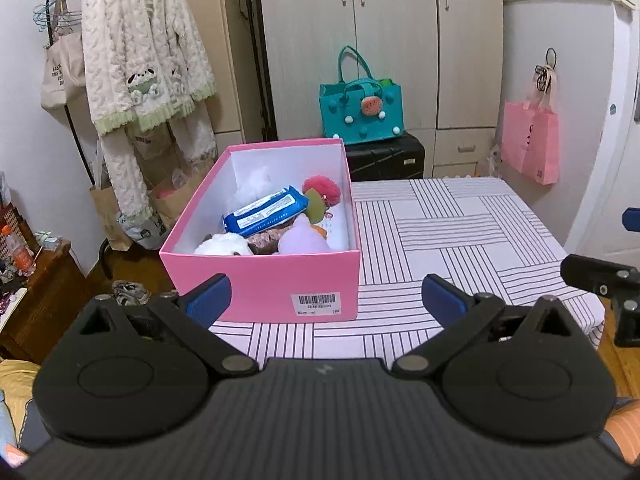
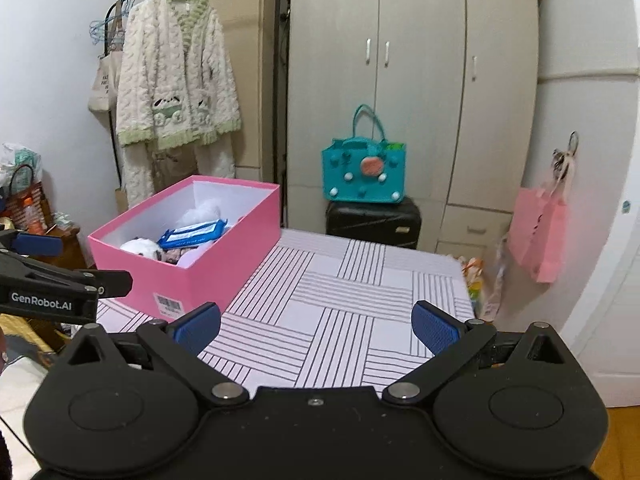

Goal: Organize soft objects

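Note:
A pink box (image 1: 264, 280) stands open at the left of the striped table (image 1: 460, 240). It holds several soft things: a blue wipes pack (image 1: 264, 210), a white plush (image 1: 224, 245), a lilac plush (image 1: 302, 238) and a red pompom (image 1: 322, 188). My left gripper (image 1: 326, 300) is open and empty, just in front of the box. My right gripper (image 2: 316, 326) is open and empty above the bare table, to the right of the box (image 2: 208, 264). The wipes pack (image 2: 192, 234) and white plush (image 2: 140, 247) show there too.
A teal felt bag (image 1: 362, 110) sits on a black suitcase (image 1: 384, 158) behind the table. A fluffy robe (image 1: 140, 60) hangs on a rack at the left. A pink bag (image 1: 532, 140) hangs on the right wall. A wardrobe (image 2: 400, 80) stands behind.

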`<state>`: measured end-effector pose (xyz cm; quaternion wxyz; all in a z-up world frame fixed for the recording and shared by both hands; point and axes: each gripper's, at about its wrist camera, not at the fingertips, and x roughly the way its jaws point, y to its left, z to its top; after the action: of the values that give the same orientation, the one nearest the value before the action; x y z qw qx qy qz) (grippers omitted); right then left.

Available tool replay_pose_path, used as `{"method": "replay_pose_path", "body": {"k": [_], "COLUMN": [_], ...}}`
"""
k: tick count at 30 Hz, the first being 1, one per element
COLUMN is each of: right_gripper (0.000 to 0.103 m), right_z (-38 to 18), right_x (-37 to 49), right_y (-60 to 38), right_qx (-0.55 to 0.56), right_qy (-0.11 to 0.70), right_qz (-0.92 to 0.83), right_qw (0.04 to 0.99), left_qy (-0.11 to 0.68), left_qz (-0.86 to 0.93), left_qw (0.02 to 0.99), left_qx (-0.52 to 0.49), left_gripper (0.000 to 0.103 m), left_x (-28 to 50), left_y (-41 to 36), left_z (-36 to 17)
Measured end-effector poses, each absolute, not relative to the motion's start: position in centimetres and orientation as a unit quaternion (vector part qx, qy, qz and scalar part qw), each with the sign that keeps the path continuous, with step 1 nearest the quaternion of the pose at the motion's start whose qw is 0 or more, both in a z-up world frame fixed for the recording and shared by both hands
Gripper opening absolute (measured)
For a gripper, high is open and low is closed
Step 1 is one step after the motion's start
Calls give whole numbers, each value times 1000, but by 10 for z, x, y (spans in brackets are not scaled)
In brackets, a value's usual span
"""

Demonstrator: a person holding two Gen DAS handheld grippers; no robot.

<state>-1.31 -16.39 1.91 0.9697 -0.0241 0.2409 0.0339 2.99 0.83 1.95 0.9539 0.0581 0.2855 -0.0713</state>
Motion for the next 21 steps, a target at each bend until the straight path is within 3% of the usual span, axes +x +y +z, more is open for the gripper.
{"method": "replay_pose_path", "body": {"k": [21], "right_gripper": [103], "right_z": [7], "right_x": [-31], "right_y": [-161], "right_qx": [-31], "right_qy": [183], "right_qz": [-2], "right_qw": [983], "left_qy": [216], "left_qz": [-81], "left_qw": [972], "left_qx": [42], "left_gripper": [103], "left_x": [12], "left_y": [9], "left_z": [8]}}
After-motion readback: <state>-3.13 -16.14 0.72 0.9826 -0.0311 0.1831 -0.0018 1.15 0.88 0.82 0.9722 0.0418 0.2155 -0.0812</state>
